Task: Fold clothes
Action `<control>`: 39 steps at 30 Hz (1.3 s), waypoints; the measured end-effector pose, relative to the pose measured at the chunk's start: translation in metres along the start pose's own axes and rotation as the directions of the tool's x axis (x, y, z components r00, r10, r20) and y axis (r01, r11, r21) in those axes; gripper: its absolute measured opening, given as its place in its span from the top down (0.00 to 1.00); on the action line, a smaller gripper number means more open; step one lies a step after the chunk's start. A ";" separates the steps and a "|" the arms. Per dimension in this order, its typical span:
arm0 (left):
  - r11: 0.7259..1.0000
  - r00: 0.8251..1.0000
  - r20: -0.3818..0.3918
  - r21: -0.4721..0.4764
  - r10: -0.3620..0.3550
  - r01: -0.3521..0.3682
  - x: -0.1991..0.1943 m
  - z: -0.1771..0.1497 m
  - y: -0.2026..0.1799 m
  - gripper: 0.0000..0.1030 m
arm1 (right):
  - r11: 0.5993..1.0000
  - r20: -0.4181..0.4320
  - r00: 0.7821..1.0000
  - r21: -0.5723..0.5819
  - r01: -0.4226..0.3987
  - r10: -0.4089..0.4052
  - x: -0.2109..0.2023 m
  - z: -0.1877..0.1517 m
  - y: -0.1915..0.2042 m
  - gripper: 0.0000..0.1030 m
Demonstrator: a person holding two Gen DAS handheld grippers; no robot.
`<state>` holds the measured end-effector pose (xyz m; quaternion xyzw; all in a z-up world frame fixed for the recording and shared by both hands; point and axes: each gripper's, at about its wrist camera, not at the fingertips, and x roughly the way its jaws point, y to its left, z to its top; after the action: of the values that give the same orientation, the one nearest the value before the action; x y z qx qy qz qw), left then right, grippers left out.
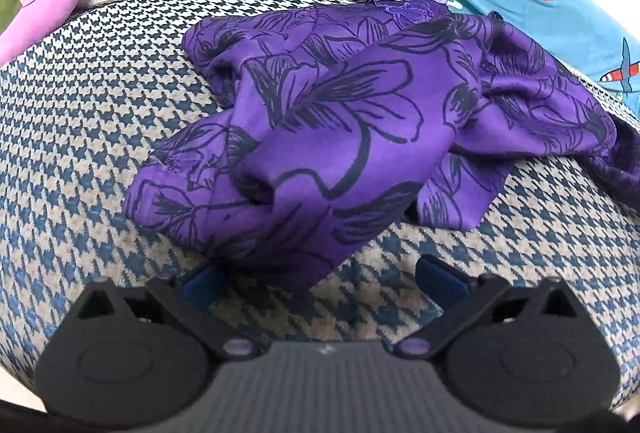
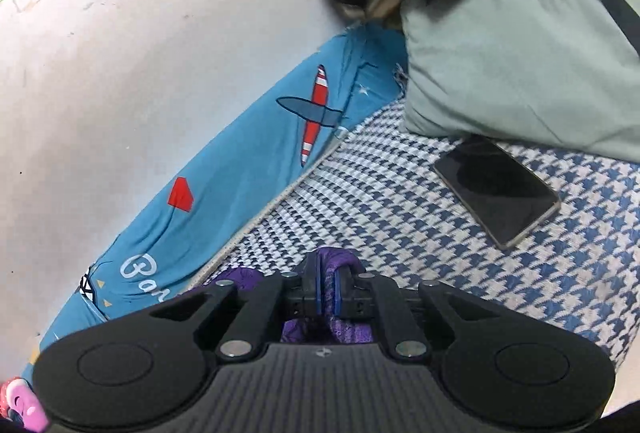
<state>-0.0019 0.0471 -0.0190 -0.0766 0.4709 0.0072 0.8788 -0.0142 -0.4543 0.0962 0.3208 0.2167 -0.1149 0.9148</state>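
Right now your right gripper (image 2: 328, 287) is clenched on a bunch of the crumpled purple floral-print garment (image 1: 340, 137) — it lies heaped on the blue-and-white houndstooth mat (image 1: 80, 121), near the far edge. Your left gripper (image 1: 320, 279) hangs released just beside the cloth's near fold.

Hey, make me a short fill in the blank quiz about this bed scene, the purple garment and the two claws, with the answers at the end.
1. The right claw is shut on a bunch of ____ fabric.
2. The left claw is ____, holding nothing, with the garment lying in front of it.
3. The phone lies with its screen ____.
4. The bed cover has a blue and white ____ pattern.

Answers: purple; open; dark; houndstooth
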 end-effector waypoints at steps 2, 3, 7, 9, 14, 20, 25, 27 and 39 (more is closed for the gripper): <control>1.000 1.000 -0.001 -0.007 -0.006 0.006 0.000 0.001 0.001 0.00 | 0.999 -0.014 0.999 -0.025 0.044 -0.044 0.001 0.002 -0.004 0.84; 1.000 1.000 0.000 -0.009 -0.010 0.010 -0.001 0.001 0.001 0.00 | 0.997 -0.012 0.997 -0.036 0.071 -0.072 0.001 0.002 -0.006 0.81; 1.000 1.000 0.003 -0.014 -0.024 0.024 -0.002 0.003 0.000 0.00 | 0.997 0.011 0.997 -0.014 0.080 -0.080 -0.008 0.006 -0.017 0.72; 0.999 1.000 0.004 -0.013 -0.029 0.029 -0.002 0.003 -0.002 0.00 | 0.998 0.004 0.998 0.002 0.069 -0.069 -0.010 0.007 -0.021 0.64; 0.999 0.999 0.005 -0.006 -0.037 0.037 -0.003 0.004 -0.007 0.00 | 0.997 -0.007 0.998 0.047 0.064 -0.063 -0.015 0.011 -0.030 0.63; 0.999 0.999 0.008 0.000 -0.048 0.048 -0.004 0.004 -0.011 0.00 | 0.997 0.045 0.997 0.017 0.069 -0.070 -0.023 0.014 -0.027 0.63; 0.999 0.999 0.002 0.008 -0.052 0.052 -0.002 0.004 -0.015 0.00 | 0.998 0.000 0.999 0.024 0.055 -0.055 -0.017 0.015 -0.030 0.41; 0.999 0.999 0.001 0.013 -0.052 0.052 -0.001 0.003 -0.016 0.00 | 0.995 -0.101 0.990 -0.015 0.100 -0.101 -0.003 0.008 -0.028 0.35; 0.998 0.998 -0.003 0.008 -0.060 0.060 -0.003 0.003 -0.015 0.00 | 0.966 -0.222 0.954 0.110 0.232 -0.204 0.001 0.006 -0.064 0.31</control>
<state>0.0003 0.0329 -0.0130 -0.0873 0.4695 -0.0208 0.8783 -0.0340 -0.5078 0.0658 0.3662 0.3373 -0.1955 0.8449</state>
